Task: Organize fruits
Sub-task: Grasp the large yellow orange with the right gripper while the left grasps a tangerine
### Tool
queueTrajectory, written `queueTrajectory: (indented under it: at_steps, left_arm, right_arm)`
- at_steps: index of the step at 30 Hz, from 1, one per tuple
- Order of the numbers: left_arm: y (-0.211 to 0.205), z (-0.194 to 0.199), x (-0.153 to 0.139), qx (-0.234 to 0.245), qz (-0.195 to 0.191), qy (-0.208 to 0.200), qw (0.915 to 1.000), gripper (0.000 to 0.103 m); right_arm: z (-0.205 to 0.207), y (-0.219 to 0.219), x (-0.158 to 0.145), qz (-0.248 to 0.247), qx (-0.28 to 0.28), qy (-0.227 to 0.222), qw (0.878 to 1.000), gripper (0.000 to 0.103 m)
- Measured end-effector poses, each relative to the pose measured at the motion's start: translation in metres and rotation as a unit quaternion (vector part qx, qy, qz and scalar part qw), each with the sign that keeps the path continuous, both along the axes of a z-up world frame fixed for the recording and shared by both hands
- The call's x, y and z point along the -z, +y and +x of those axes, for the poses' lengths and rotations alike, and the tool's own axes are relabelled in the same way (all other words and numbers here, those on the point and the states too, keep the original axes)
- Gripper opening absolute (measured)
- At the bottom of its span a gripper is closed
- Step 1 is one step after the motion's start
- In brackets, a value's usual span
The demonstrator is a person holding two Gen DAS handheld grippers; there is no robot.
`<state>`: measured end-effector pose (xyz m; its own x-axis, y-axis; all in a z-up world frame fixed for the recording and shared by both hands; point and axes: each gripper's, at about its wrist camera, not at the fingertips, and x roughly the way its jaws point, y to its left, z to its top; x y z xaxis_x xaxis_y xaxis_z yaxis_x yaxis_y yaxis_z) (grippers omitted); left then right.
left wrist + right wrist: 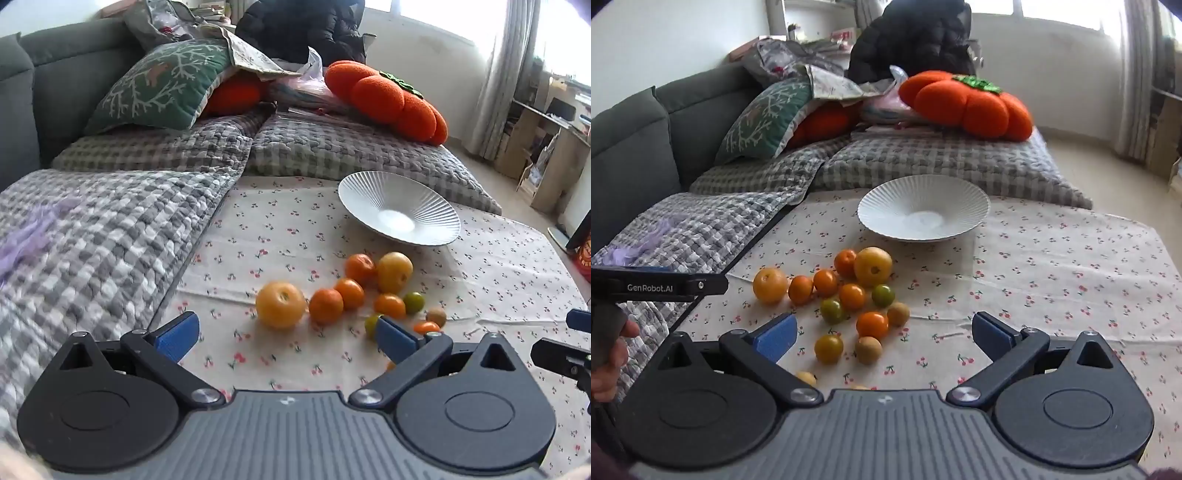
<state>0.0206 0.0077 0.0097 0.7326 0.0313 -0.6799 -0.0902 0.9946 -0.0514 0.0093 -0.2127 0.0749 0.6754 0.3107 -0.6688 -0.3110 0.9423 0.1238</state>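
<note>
Both the left gripper [286, 338] and right gripper [884, 332] hover with fingers apart, holding nothing. A nudge could roll the fruits [849, 295] off the surface [1052, 266], missing the plate [923, 212].

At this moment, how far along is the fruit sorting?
Done: nothing; the white ribbed plate holds no fruit. In hand: nothing; the left gripper and right gripper are both open. Left: the whole cluster of yellow, orange and green fruits lies on the cherry-print tablecloth.

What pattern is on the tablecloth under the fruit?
Small red cherries on a cream tablecloth, clearest in the right wrist view.
</note>
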Motion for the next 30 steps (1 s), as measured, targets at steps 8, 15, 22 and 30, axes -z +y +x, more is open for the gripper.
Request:
queueTrajectory:
  at_steps: [8,15,22,30]
  left_arm:
    - [0.008,0.051,0.017,-0.006,0.002,0.065,0.9979,0.097]
    - [0.021,0.082,0.046,-0.021,-0.004,0.088,0.9959,0.082]
    - [0.027,0.101,0.059,-0.013,-0.029,0.092,0.9953,0.078]
    - [0.032,0.118,0.071,-0.012,-0.061,0.100,0.9930,0.068]
  right_arm:
    - [0.050,0.018,0.010,-0.005,-0.012,0.036,0.999,0.102]
    - [0.103,0.025,0.045,0.019,0.005,0.084,0.996,0.094]
    - [0.133,0.036,0.066,0.039,-0.008,0.094,0.995,0.083]
    - [0.154,0.047,0.084,0.029,-0.016,0.100,0.994,0.070]
